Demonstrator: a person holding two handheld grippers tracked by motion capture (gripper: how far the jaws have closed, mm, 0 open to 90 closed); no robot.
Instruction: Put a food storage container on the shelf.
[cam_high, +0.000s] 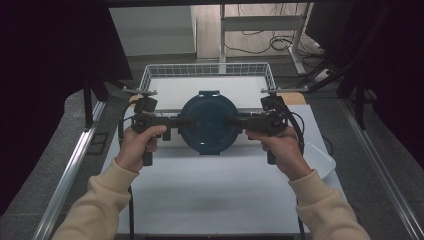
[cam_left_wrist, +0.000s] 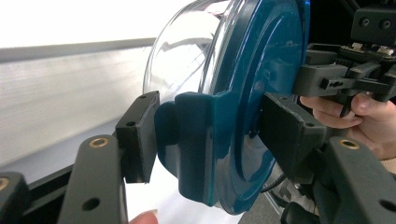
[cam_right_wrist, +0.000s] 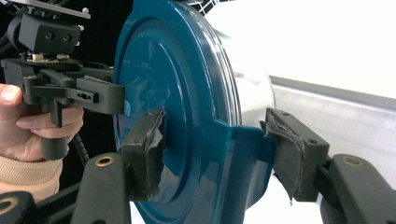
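Note:
A round container with a dark blue lid (cam_high: 207, 122) and a clear bowl underneath hangs between both grippers, above the white table sheet. My left gripper (cam_high: 184, 121) grips its left side and my right gripper (cam_high: 233, 120) its right side. In the left gripper view the lid (cam_left_wrist: 261, 70) stands on edge. The left gripper (cam_left_wrist: 215, 133) has one pad on the lid's top and the other on a blue side clip by the bowl. In the right gripper view the lid (cam_right_wrist: 159, 70) is clamped the same way by the right gripper (cam_right_wrist: 219, 149), whose pads (cam_right_wrist: 292, 149) look worn.
A white wire basket (cam_high: 150, 75) stands just behind the container at the table's far edge. A white dish (cam_high: 320, 159) lies by the right wrist. Metal rails (cam_high: 70, 170) run along both sides of the table. Dark curtains hang left and right.

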